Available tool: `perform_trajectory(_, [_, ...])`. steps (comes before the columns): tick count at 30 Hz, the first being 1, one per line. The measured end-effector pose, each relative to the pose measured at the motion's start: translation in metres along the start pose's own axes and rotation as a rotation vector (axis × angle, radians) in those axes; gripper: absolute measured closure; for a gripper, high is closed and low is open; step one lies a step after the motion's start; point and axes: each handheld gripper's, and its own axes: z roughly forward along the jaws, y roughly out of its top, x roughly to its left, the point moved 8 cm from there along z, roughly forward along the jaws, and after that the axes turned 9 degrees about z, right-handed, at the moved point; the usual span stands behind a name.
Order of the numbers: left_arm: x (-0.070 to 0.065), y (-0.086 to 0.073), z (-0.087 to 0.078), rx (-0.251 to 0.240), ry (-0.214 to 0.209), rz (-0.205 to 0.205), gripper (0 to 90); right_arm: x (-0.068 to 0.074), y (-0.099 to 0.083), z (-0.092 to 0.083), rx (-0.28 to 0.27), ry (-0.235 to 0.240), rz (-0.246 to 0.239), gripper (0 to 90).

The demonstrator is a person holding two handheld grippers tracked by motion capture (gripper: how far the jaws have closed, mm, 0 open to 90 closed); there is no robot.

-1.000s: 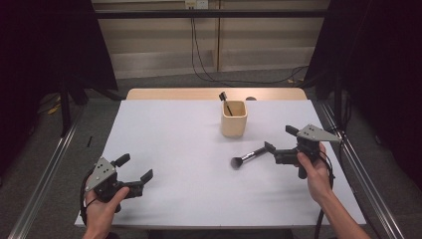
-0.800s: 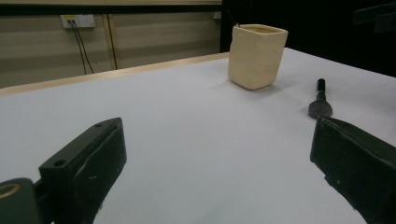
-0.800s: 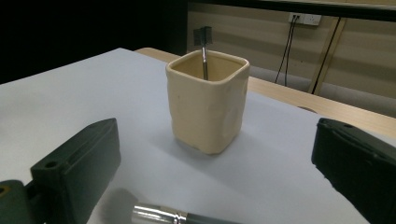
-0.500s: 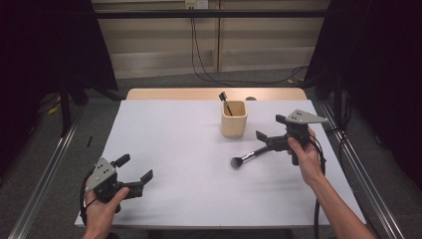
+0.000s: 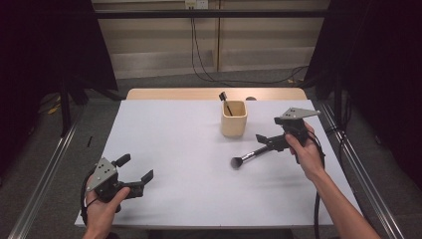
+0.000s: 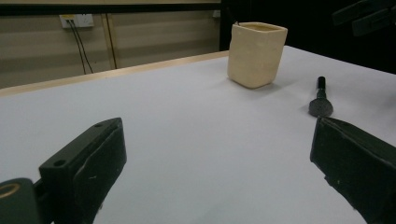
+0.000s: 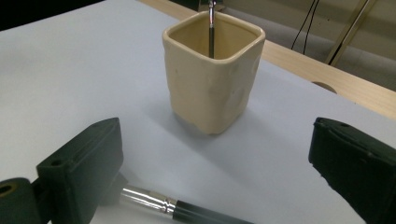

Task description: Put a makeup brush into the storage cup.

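A cream square cup [image 5: 234, 118] stands at the back centre of the white table [image 5: 179, 149], with a dark brush [image 5: 225, 99] upright inside it. A second black makeup brush [image 5: 249, 157] lies flat on the table in front of the cup, its head pointing left. My right gripper [image 5: 269, 143] hovers open over that brush's handle end; in the right gripper view the handle [image 7: 187, 211] passes low between the wide jaws, with the cup [image 7: 212, 79] just beyond. My left gripper [image 5: 135, 168] is open and holds nothing at the front left, facing the cup [image 6: 257, 53] and the lying brush [image 6: 321, 100].
A wooden strip [image 5: 214, 93] runs along the table's far edge. Metal rails [image 5: 45, 179] flank the table on both sides. Cables [image 5: 199, 59] hang down the back wall. Bare table surface stretches between the two grippers.
My right gripper has moved left and away from me, toward the cup, and now sits over the brush's handle. The lying brush and my left gripper have stayed put.
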Motion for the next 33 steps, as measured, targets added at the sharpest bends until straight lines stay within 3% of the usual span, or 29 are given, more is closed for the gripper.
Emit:
perform_trajectory(4, [0.000, 0.000, 0.000, -0.003, 0.001, -0.004, 3.6, 0.002, -0.005, 0.003, 0.079, 0.040, -0.007, 4.6])
perform_trajectory(10, [0.000, 0.000, -0.001, -0.004, 0.002, -0.007, 3.6, 0.004, -0.016, 0.010, 0.209, 0.059, -0.055, 3.4])
perform_trajectory(14, [0.001, 0.000, -0.001, -0.003, 0.003, -0.011, 3.5, 0.005, -0.023, 0.014, 0.280, 0.073, -0.060, 2.2])
perform_trajectory(22, [0.001, -0.001, -0.001, 0.000, -0.001, -0.002, 3.4, 0.001, -0.034, 0.019, 0.404, 0.079, -0.119, 2.8])
perform_trajectory(25, [0.001, -0.001, -0.001, 0.001, -0.001, -0.002, 3.4, 0.004, -0.041, 0.019, 0.481, 0.101, -0.160, 3.5])
perform_trajectory(33, [0.000, -0.001, -0.001, 0.002, -0.002, -0.005, 3.4, 0.013, -0.047, 0.029, 0.566, 0.136, -0.238, 3.7])
